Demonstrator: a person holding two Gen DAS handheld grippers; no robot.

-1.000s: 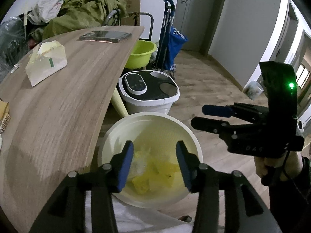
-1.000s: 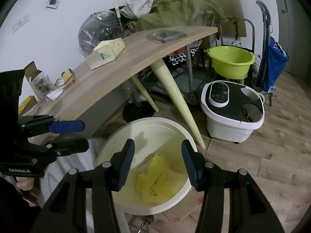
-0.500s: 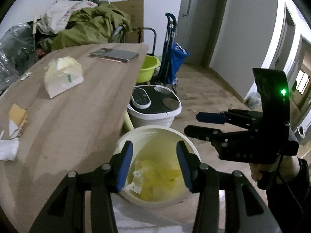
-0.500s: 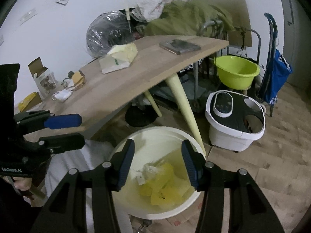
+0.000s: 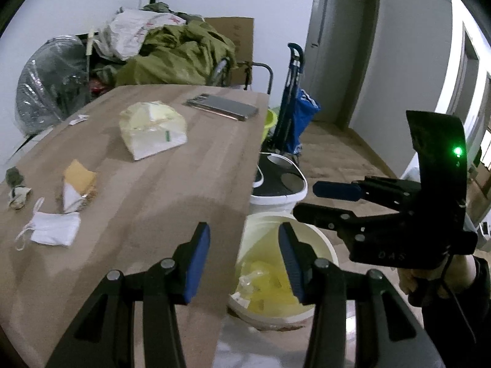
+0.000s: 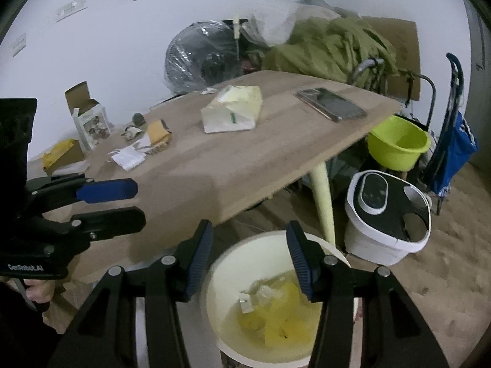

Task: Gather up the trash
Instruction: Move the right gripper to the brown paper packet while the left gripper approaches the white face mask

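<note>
Both grippers are hovering by the near edge of the table (image 5: 159, 184), each with its jaws standing partly apart and nothing between the pads. The left gripper (image 5: 244, 259) is pointing down over the table's near right corner, and past its right finger the bin (image 5: 325, 247) is sitting on the floor just beside the table edge. The right gripper (image 6: 248, 260) is hanging over that bin (image 6: 214, 276), which is holding yellow wrappers (image 6: 282, 316) and a clear crumpled scrap. The right gripper (image 5: 325, 202) is also showing side-on in the left wrist view, a hand (image 5: 429, 279) gripping its handle; the left gripper (image 6: 122, 205) is showing the same way at the left of the right wrist view. Trash is lying on the table's left part — a white mask (image 5: 52, 228) nearest, an orange packet (image 5: 78, 184) just beyond it, and a crumpled wad (image 5: 17, 191) at the far left edge. Farther along the table a pale paper bag (image 5: 153, 128) is lying near the middle, and a flat grey device (image 5: 222, 107) is resting near the far right corner. On the floor beyond the bin a white tub (image 6: 386, 211) with a black lid is standing, with a green basin (image 6: 399, 147) behind it.
</note>
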